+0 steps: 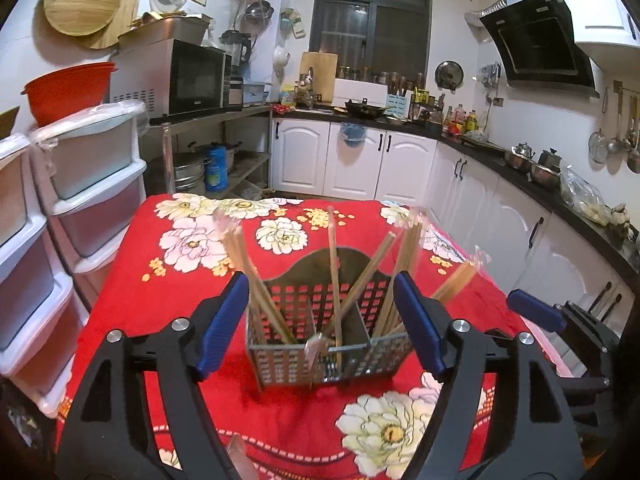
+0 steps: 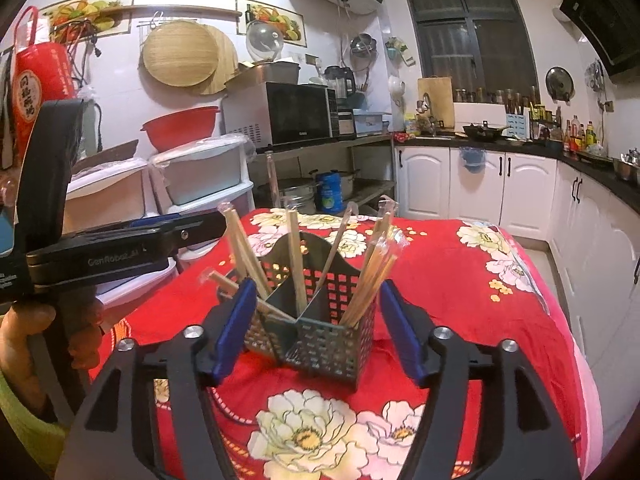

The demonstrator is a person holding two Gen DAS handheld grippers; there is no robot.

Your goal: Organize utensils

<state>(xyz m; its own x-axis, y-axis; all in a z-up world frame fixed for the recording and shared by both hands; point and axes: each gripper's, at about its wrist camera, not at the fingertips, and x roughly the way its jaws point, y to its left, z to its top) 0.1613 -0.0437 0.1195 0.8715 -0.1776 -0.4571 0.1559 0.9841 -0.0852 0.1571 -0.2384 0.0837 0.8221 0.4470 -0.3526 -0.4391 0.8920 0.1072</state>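
Observation:
A perforated metal utensil caddy [image 1: 328, 354] stands on the red flowered tablecloth [image 1: 280, 408], split into compartments. Several wrapped wooden chopsticks [image 1: 334, 276] lean in it. It also shows in the right wrist view [image 2: 320, 344] with its chopsticks [image 2: 296, 264]. My left gripper [image 1: 320, 300] is open and empty, its blue fingers either side of the caddy, just in front. My right gripper [image 2: 316, 312] is open and empty, also flanking the caddy. The right gripper shows at the right edge of the left wrist view [image 1: 536, 308]; the left gripper shows at the left in the right wrist view [image 2: 120, 240].
Stacked plastic drawers [image 1: 80, 200] stand left of the table. White cabinets [image 1: 480, 208] and a dark counter run along the back and right. A microwave [image 2: 280, 114] and red bowl [image 2: 180, 128] sit behind on the left. A wrapped utensil tip [image 1: 240, 456] lies near the front edge.

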